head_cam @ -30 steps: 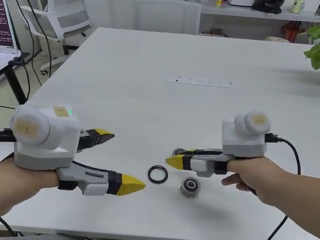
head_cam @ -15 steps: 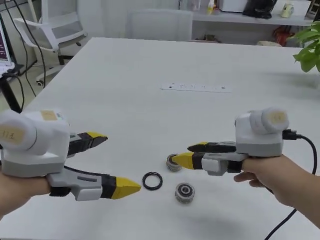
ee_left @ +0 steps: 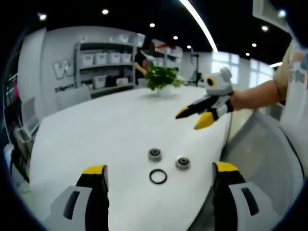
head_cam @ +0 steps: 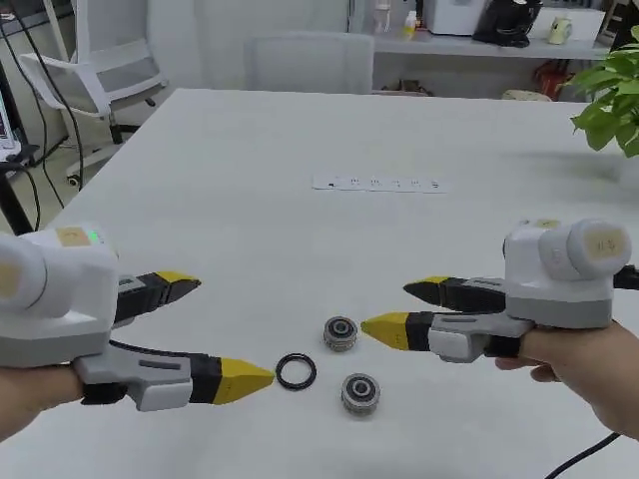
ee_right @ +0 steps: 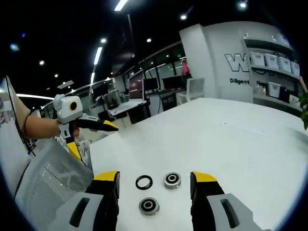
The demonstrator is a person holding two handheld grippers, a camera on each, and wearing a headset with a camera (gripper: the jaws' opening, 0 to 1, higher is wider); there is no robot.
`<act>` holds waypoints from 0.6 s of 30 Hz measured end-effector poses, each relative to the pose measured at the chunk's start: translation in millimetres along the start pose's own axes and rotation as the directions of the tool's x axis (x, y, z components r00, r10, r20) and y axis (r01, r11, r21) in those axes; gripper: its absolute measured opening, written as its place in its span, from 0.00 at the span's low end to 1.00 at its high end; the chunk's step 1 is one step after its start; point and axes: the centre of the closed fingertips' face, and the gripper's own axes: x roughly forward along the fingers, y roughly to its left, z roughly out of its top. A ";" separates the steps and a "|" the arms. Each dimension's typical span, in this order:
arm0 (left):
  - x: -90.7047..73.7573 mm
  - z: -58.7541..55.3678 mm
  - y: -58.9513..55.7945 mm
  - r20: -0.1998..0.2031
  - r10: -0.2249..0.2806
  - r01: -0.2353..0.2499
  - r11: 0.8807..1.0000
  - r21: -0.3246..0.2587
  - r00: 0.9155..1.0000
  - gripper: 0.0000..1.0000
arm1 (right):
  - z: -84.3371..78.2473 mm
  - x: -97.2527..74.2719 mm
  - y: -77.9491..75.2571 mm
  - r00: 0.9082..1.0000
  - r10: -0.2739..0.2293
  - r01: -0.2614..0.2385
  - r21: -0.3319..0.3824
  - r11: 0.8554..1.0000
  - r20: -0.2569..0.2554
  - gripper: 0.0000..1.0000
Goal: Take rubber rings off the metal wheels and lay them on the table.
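A black rubber ring lies flat on the white table. Two small metal wheels with dark centres sit beside it, one just behind and one to the front right. My left gripper hovers open to the left of the ring, holding nothing. The right gripper is open and bare, its tips just right of the far wheel. The left gripper view has the ring and both wheels between its jaws. The right gripper view shows the ring and wheels.
A white power strip lies flat mid-table. A green plant stands at the far right edge. Chairs and shelves lie beyond the far edge. The table's front edge runs close under both hands.
The right gripper's jaws have spread and it has drawn back to the right, leaving the far wheel on the table. The head camera has tilted up. The left gripper stays put.
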 end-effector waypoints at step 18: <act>-18.4 -3.1 -10.1 -0.004 0.041 -0.041 0.999 0.001 0.999 0.96 | -14.6 -40.0 3.1 0.997 -0.066 0.061 -0.107 0.992 -0.041 0.74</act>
